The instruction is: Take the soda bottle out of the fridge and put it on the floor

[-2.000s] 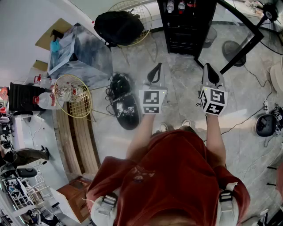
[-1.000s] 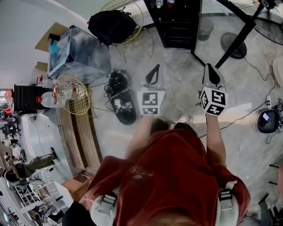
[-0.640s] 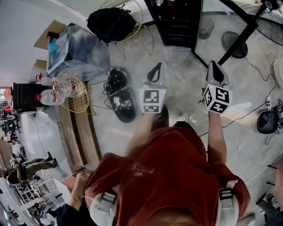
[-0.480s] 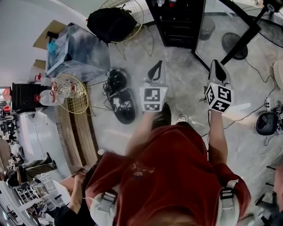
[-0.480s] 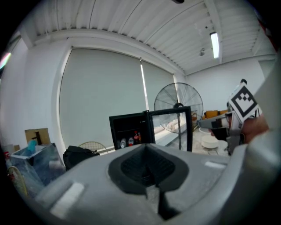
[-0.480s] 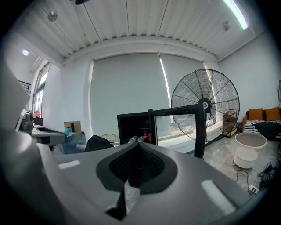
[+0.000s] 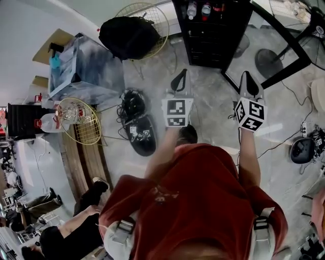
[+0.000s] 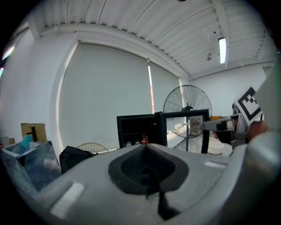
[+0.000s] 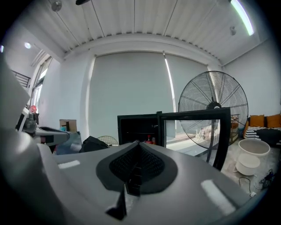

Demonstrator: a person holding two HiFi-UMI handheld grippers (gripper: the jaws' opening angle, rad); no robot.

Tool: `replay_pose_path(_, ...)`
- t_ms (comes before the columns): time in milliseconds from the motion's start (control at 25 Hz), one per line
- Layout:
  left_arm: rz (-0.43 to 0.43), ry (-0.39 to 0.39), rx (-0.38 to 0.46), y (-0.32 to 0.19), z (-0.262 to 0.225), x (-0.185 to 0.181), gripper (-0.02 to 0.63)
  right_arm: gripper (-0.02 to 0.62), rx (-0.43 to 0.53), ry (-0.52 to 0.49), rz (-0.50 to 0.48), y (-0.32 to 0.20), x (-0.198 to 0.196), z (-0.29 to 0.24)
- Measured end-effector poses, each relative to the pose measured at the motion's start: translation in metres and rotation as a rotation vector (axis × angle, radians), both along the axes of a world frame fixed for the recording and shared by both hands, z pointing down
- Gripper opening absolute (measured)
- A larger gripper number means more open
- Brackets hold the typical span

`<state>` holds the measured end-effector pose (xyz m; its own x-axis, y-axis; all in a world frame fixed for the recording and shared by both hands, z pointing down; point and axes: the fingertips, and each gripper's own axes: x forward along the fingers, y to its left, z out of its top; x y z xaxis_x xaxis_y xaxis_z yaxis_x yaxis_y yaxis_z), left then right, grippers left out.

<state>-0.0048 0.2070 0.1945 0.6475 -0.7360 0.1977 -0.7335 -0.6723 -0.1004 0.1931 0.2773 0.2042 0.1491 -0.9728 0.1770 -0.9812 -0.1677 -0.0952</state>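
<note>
The black fridge (image 7: 213,31) stands at the top of the head view with its glass door (image 7: 277,53) swung open to the right. Several bottles sit on its upper shelf, among them a clear one (image 7: 191,8) and a red-labelled soda bottle (image 7: 219,6). My left gripper (image 7: 179,81) and right gripper (image 7: 250,84) are held side by side over the floor, short of the fridge, both shut and empty. In the left gripper view the shut tips (image 8: 145,147) point at the fridge (image 8: 138,132) and the soda bottle (image 8: 143,140). The right gripper (image 9: 136,144) faces the same bottle (image 9: 149,140).
A black bag (image 7: 127,35) rests on a wire chair left of the fridge. A tangle of cables and a black device (image 7: 141,133) lie on the floor to the left. A big fan (image 9: 214,105) stands behind the door, white bowls (image 9: 249,160) at right. A person (image 7: 66,238) crouches at lower left.
The view has shifted so more of the fridge's top shelf shows. Both grippers stay shut and keep their places side by side. A person has come into view at lower left.
</note>
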Motion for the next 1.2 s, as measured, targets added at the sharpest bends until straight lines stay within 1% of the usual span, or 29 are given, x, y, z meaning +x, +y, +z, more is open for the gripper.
replay_pose_path(280,0.030,0.018,-0.005,-0.102,-0.010,-0.029,0.000,0.000,-0.017,0.038,0.034,-0.095,-0.028,-0.015)
replay_pose_path(520,0.078,0.039,-0.031,-0.165,-0.009,-0.034,0.000,0.000,-0.030,0.059,0.076,-0.153,-0.041,-0.023)
replay_pose_path(720,0.108,0.034,-0.058,-0.207,-0.003,-0.017,0.000,0.000,-0.069,0.056,0.097,-0.188,-0.033,-0.013)
replay_pose_path(920,0.111,0.023,-0.072,-0.241,0.008,0.009,0.000,0.000,-0.077,0.041,0.096,-0.223,-0.006,0.000)
replay_pose_path(1040,0.104,-0.004,-0.078,-0.259,0.019,0.036,0.000,0.000,-0.054,0.024,0.087,-0.246,0.019,0.005)
replay_pose_path(1200,0.091,-0.001,-0.079,-0.278,0.022,0.081,0.000,0.000,-0.041,0.016,0.058,-0.269,0.057,0.004)
